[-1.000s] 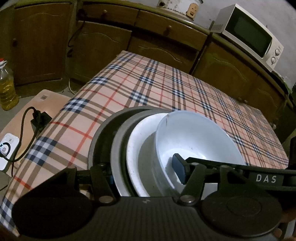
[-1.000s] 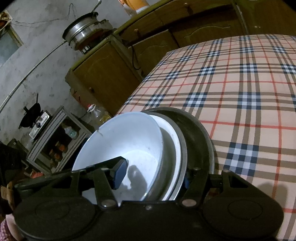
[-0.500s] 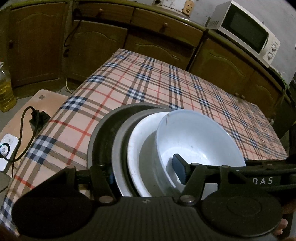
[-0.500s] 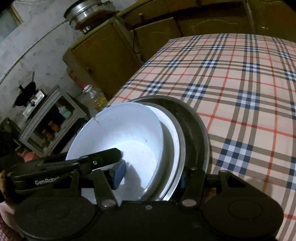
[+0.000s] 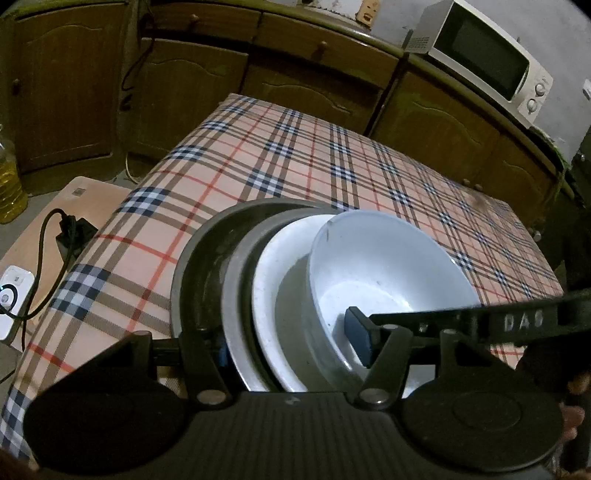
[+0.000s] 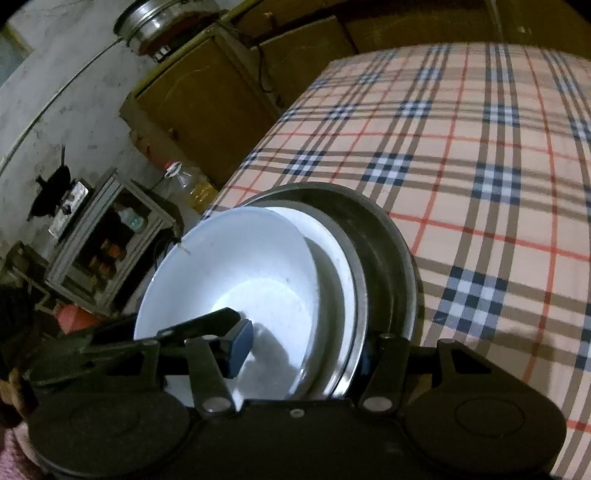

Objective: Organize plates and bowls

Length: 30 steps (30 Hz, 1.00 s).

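A stack of dishes stands tilted on edge at the near side of the plaid table [image 5: 295,158]. It has a dark outer plate [image 5: 199,258], a grey metal plate [image 5: 236,295], a white plate [image 5: 273,280] and a white bowl [image 5: 388,266]. My left gripper [image 5: 288,347] clamps it, one pad behind the plates and one inside the bowl; its jaws are opening slightly. My right gripper [image 6: 303,350] is shut on the same stack, one pad inside the white bowl [image 6: 229,266], the other behind the dark plate [image 6: 388,251]. Each view shows the other gripper's finger reaching into the bowl.
Wooden cabinets [image 5: 295,74] with a microwave [image 5: 480,62] run behind the table. An oil bottle [image 5: 9,184] and a power strip with cable [image 5: 11,295] sit low at the left. A metal pot [image 6: 155,18] and a small shelf [image 6: 103,236] stand off the table's left.
The stack stays held by both grippers. The right wrist view has tipped a little, so the table's far part fills more of it. The left gripper has hardly shifted.
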Each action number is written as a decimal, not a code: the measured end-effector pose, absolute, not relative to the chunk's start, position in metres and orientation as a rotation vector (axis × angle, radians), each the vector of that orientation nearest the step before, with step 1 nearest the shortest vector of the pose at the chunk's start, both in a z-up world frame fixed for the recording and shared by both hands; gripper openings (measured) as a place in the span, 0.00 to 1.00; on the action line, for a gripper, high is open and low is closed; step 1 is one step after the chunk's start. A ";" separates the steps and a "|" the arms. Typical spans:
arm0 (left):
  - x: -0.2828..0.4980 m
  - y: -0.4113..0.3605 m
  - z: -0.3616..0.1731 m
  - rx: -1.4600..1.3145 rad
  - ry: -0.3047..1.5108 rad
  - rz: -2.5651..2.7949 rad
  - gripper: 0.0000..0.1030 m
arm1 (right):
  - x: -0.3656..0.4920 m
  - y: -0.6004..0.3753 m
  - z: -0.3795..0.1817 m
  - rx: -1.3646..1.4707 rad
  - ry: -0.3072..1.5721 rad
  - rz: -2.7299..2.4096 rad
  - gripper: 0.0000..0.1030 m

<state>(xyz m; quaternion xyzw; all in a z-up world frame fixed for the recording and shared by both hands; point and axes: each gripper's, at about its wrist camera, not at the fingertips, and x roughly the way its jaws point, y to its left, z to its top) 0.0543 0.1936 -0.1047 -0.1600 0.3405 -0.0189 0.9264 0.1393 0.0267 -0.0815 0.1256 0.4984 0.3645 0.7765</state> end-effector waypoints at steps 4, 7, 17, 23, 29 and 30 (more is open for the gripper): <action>0.052 0.193 -0.106 -0.310 0.684 -0.037 0.61 | 0.144 0.015 -0.073 0.305 1.062 0.759 0.74; 0.051 0.192 -0.105 -0.302 0.681 -0.031 0.61 | 0.143 0.009 -0.060 0.257 1.022 0.716 0.72; 0.047 0.183 -0.103 -0.227 0.676 -0.021 0.81 | 0.093 0.025 -0.046 -0.092 0.889 0.628 0.74; 0.037 0.179 -0.098 -0.141 0.613 0.019 0.92 | 0.093 0.019 -0.051 -0.063 0.874 0.583 0.77; 0.030 0.179 -0.094 -0.121 0.591 0.080 0.93 | 0.079 0.016 -0.044 -0.045 0.831 0.577 0.77; 0.028 0.180 -0.092 -0.128 0.587 0.089 0.93 | 0.074 0.017 -0.042 -0.055 0.816 0.578 0.77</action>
